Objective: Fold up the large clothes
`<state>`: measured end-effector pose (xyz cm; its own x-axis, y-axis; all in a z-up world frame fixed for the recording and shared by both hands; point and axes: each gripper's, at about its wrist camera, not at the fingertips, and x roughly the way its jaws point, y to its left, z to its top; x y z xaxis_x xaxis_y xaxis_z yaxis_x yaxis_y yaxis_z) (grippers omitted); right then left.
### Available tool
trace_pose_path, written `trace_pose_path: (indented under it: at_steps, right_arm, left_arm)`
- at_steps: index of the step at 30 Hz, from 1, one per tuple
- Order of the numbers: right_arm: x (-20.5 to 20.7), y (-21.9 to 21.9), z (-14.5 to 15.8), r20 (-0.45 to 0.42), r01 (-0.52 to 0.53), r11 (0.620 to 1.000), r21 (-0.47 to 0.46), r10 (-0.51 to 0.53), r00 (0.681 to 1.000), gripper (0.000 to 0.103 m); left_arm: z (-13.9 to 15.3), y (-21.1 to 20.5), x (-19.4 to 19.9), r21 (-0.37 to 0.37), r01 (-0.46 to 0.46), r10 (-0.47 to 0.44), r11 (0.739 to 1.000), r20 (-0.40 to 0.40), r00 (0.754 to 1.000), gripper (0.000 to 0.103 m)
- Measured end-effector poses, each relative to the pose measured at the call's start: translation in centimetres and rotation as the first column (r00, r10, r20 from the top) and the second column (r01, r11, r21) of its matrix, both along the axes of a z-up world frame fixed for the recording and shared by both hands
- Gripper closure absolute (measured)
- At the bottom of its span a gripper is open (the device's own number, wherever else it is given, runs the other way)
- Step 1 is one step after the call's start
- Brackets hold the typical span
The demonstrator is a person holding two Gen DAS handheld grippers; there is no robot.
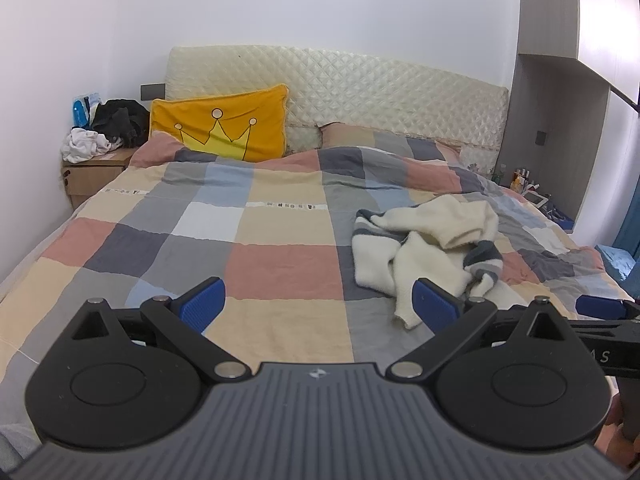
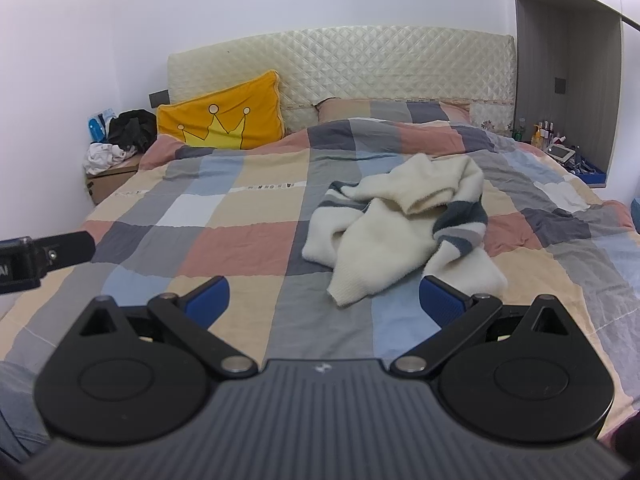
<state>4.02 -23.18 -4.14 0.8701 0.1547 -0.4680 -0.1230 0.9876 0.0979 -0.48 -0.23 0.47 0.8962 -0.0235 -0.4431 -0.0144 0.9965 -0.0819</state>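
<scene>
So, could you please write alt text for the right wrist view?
A crumpled cream sweater with grey stripes lies on a checked quilt, just beyond the open right gripper. A yellow crown cushion leans against the quilted headboard.

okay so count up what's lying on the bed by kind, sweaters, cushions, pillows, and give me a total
Sweaters: 1, the crumpled cream sweater with grey and navy stripes
Cushions: 1, the yellow crown cushion against the headboard
Pillows: 1, the plaid pillow, partly under the plaid duvet
Total: 3
</scene>
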Motion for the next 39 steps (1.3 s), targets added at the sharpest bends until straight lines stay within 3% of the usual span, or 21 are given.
trace_pose_path:
  at_steps: [28, 39]
  right_arm:
    - [0.3, -0.2, -0.7, -0.02, 0.023, 1.0, -0.001, -0.023, 1.0, 0.0]
    - [2.9, -2.0, -1.3, -0.029, 0.097, 0.995, 0.033, -0.096, 0.995, 0.0]
  left_arm:
    - [-1.2, -0.7, 1.4, -0.007, 0.024, -0.024, 1.0, -0.024, 0.999, 0.002]
    - [-2.2, -2.3, 5.9, 0.031, 0.081, -0.081, 0.996, -0.013, 0.997, 0.002]
